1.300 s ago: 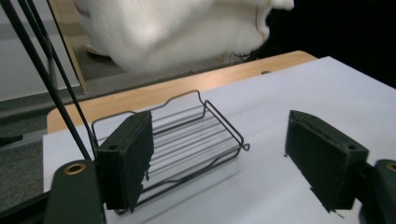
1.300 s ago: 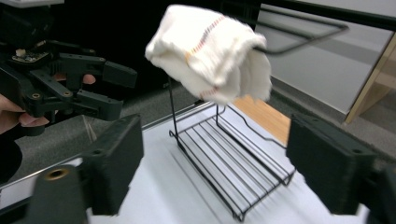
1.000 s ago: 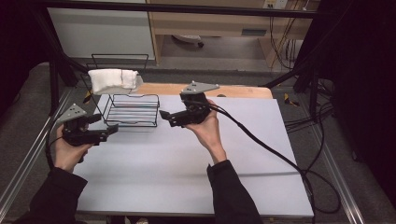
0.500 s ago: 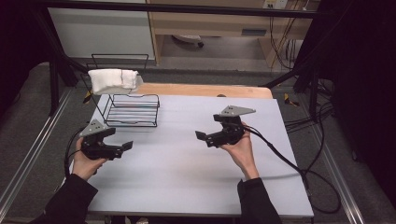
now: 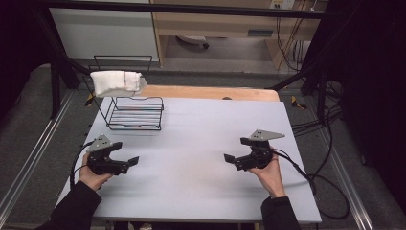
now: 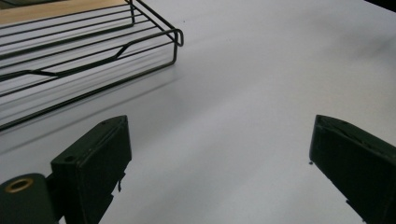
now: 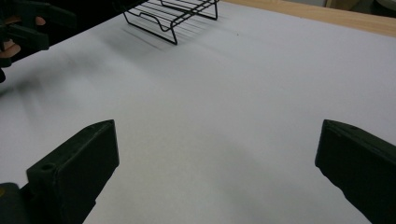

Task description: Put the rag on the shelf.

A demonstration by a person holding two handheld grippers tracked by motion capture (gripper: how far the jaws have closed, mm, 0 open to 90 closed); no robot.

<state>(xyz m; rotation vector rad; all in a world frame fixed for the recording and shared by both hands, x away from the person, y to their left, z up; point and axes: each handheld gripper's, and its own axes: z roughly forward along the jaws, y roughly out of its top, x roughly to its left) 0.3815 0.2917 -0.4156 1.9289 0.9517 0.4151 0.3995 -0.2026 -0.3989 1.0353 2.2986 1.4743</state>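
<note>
- The left gripper (image 5: 128, 162) rested low over the white table (image 5: 201, 143), jaws spread wide and holding nothing.
- The right gripper (image 5: 230, 160) faced it, equally wide, bare tabletop between them.
- The wire rack (image 5: 135, 113) stood just beyond the left gripper, a folded white towel (image 5: 116, 83) draped over its raised rail.

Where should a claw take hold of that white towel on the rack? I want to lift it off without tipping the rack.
Grip the towel at its free right end, coming from the right, open side. It lies folded over the wire rack's raised top bar, and that end juts past the wire. Both claws, left and right, are open and well short of it.
</note>
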